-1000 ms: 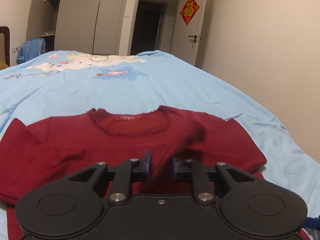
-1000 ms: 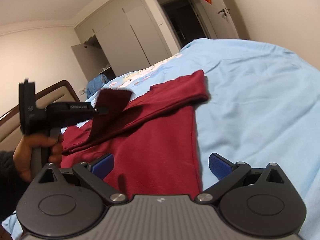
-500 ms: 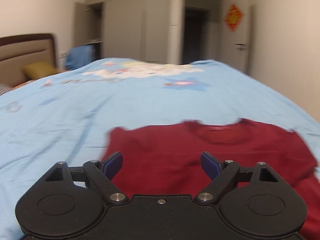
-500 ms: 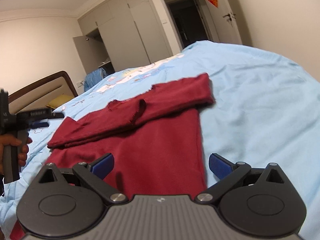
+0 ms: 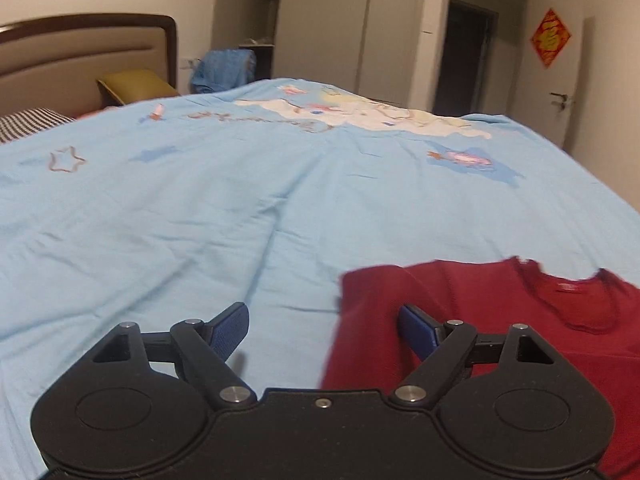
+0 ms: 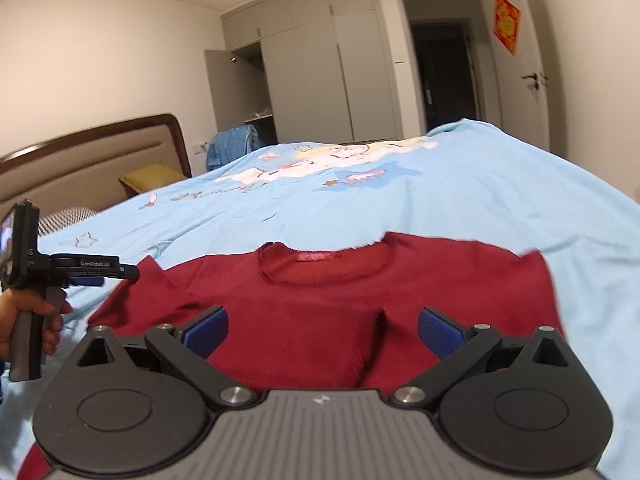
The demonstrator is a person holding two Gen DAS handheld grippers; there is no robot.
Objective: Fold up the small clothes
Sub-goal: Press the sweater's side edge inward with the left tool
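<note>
- Dark red sweater spread flat on the light blue bed cover, collar toward the far side, one sleeve folded across the chest.
- Right gripper above the middle of the sweater, fingers wide apart, holding nothing.
- Left gripper over the sweater's left edge, fingers wide, empty; one over the cover, the other over red cloth.

Surface: bed covered by a light blue cartoon-print sheet.
On it: dark red sweater lying flat, neckline toward the far side.
</note>
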